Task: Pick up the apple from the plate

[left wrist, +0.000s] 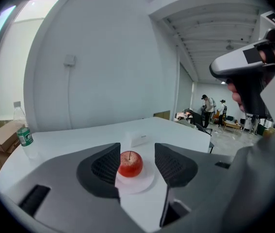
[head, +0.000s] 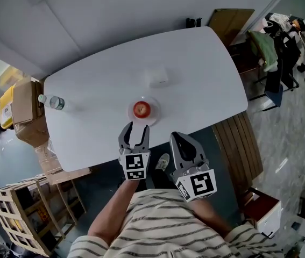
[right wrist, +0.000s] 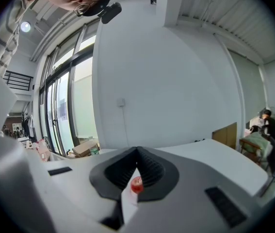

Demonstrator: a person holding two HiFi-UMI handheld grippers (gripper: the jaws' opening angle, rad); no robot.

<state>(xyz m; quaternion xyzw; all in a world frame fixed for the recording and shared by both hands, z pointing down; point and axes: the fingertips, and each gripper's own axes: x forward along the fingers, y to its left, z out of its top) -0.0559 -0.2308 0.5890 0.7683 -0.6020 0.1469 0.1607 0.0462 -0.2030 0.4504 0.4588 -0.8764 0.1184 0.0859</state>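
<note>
The apple [head: 141, 109] sits upright in the middle of a small white plate [head: 154, 114], a little below the centre of the head view. The plate lies near the lower edge of the white table [head: 206, 74]. The apple's stem points straight up, and it is too round to show any long axis beyond that stem line. The left gripper [head: 137, 127] hangs just below the plate in that view and points up the frame at the fruit. Its two dark ribbed pads [left wrist: 107, 166] are spread wider than the apple. In the left gripper view the apple shows in the gap between them, closer to the left pad, but it lies beyond the tips and neither pad touches it. The right gripper [head: 176, 137] is lower and to the right, off the table's edge and well apart from the plate. Its pads [right wrist: 149, 171] are pressed together at the tips with nothing pinched between them, and the apple shows only as a small red spot through the slit beneath. A water bottle [head: 51, 102] stands at the left end of the table. A small white box [head: 158, 77] lies above the plate, near the table's middle.
</note>
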